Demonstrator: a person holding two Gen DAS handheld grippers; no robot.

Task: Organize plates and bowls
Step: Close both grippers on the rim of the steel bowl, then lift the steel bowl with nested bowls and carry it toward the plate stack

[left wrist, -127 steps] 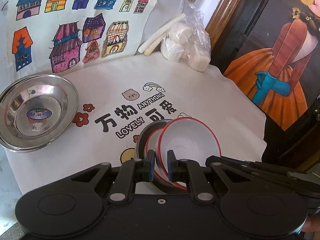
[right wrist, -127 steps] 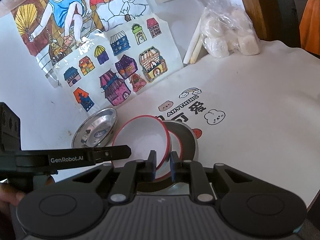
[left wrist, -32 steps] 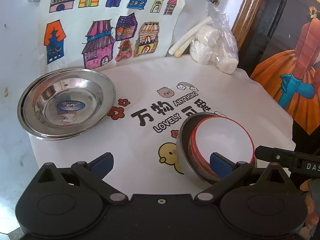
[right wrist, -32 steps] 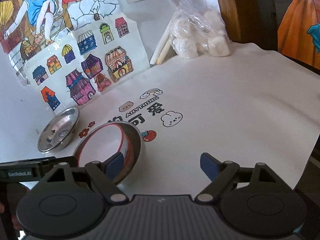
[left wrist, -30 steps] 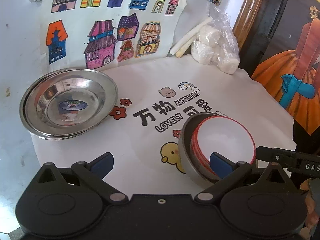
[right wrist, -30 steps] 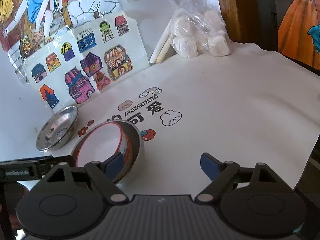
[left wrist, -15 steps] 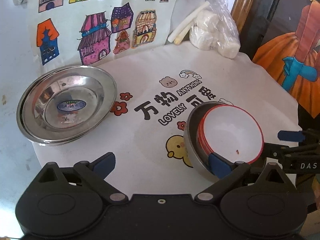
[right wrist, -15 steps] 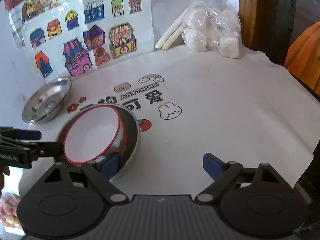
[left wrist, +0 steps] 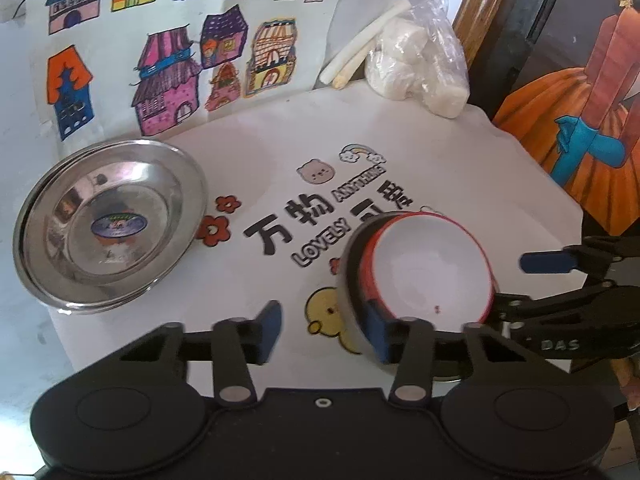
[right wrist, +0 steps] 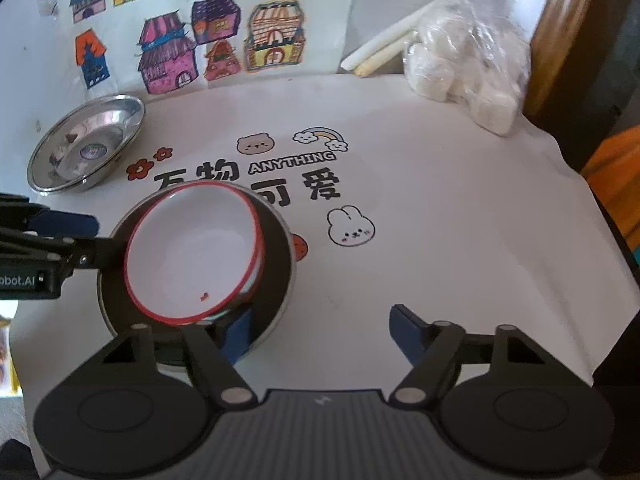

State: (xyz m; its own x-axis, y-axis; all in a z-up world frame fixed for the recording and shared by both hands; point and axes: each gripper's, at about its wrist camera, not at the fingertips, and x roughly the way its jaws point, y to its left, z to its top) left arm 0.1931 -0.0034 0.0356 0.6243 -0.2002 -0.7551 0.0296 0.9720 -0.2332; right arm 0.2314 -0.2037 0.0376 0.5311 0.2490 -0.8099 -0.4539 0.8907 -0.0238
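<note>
Steel plates (left wrist: 108, 224) sit stacked at 9 o'clock of the mat (left wrist: 256, 168), likely already sorted into one pile. White bowls (left wrist: 432, 272) with red rims are nested inside a steel bowl (left wrist: 350, 276) at about 4 o'clock of the mat in the left wrist view, so the bowl stack looks built, with bowls and plates well apart as two groups. Left gripper (left wrist: 324, 330) hangs at 6 o'clock of the mat, jaws closing, half spread; nothing sits between them, and its right finger (left wrist: 378, 334) appears to overlap the steel bowl's outer wall, contact unclear. Right gripper (right wrist: 320, 330) comes in from the 3 o'clock side of the bowls, jaws closing yet wide, only bare mat in the gap; its left finger (right wrist: 236, 332) lies by the steel bowl rim (right wrist: 280, 320). Neither holds anything. A bag (left wrist: 420, 68) of white lumps rests at 1 o'clock.
</note>
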